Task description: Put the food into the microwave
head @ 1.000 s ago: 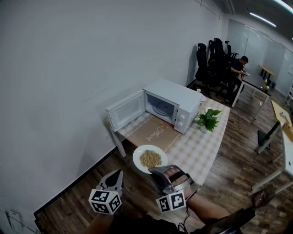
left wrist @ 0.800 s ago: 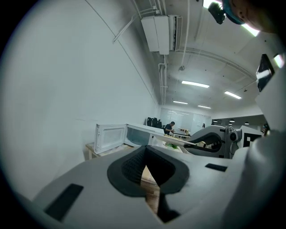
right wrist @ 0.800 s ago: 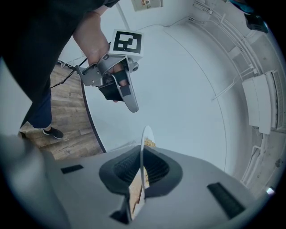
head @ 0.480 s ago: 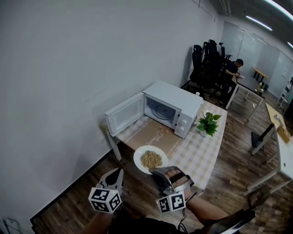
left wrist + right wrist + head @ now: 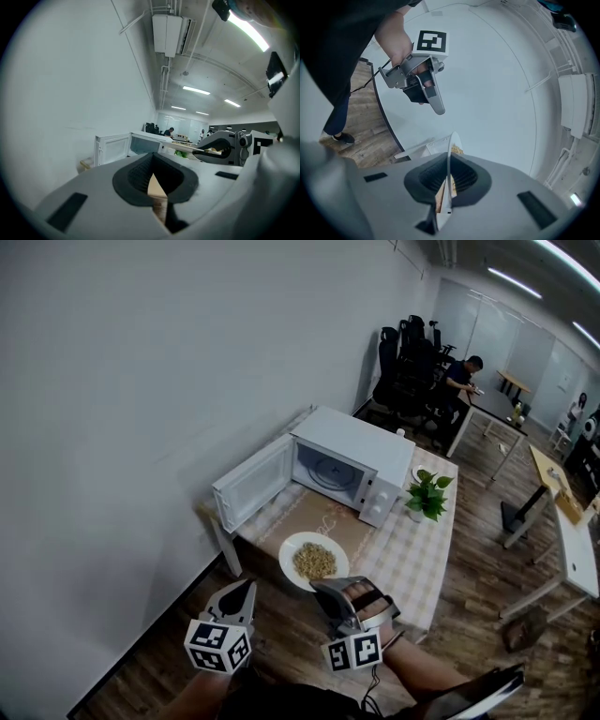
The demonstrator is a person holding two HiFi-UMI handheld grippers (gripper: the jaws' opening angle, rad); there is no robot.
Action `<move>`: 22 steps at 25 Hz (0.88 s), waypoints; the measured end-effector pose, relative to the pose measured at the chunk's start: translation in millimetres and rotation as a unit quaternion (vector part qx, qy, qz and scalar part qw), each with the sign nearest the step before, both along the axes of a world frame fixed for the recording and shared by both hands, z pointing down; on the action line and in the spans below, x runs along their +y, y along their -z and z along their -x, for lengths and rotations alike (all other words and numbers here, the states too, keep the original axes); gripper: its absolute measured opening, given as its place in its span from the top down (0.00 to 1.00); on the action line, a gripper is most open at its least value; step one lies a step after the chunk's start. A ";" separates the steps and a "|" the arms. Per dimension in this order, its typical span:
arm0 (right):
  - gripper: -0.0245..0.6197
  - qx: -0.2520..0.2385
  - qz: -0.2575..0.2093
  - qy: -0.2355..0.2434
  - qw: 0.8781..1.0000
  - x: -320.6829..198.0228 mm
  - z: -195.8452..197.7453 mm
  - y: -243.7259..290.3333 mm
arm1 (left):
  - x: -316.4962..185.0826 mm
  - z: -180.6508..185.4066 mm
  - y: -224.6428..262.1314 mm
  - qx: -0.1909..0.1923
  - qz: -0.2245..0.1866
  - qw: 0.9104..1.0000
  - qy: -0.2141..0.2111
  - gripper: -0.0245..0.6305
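Clamping the near rim of the round white plate of brownish food (image 5: 314,561), the right gripper (image 5: 328,589) holds it at lower centre — the open white microwave (image 5: 352,442) lies straight beyond, upward in the frame; the left gripper (image 5: 244,589) is clenched, empty.

Left gripper (image 5: 246,589) jaws together, empty — right gripper (image 5: 325,587) jaws tight on plate (image 5: 289,564) rim

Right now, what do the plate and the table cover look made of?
The plate, clamped by the right gripper, is white and smooth with a thin rim: probably ceramic or melamine, can't tell which. The table cover has a checked pattern and drapes over the edge: likely fabric or vinyl cloth.
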State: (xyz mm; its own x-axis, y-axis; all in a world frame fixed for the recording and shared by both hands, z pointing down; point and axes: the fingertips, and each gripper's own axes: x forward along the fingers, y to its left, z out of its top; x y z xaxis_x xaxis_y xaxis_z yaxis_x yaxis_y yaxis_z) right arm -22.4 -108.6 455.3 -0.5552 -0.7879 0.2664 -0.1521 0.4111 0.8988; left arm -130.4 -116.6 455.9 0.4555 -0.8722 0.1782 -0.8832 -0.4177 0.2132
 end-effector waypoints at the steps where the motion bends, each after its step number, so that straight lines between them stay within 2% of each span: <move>1: 0.93 0.001 -0.001 -0.005 1.000 -3.4 2.7 0.4 | -4.6 2.4 -0.1 0.001 0.000 1.000 -0.005 0.95; 16: 0.93 0.027 -0.016 -0.076 0.997 -50.7 46.5 -0.3 | -58.6 34.9 0.8 0.010 -0.008 0.995 -0.098 0.95; 22: 0.93 0.037 -0.010 -0.099 0.994 -66.4 54.4 -7.1 | -73.1 46.6 -3.3 0.014 -0.006 0.993 -0.117 0.95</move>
State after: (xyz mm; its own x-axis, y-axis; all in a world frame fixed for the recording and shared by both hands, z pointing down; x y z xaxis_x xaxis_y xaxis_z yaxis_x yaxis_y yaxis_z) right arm -76.8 -175.0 462.4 -0.3683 -0.8853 0.2840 -0.1614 0.3618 0.9182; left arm -177.0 -189.7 459.2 0.6498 -0.7443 0.1541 -0.7562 -0.6126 0.2297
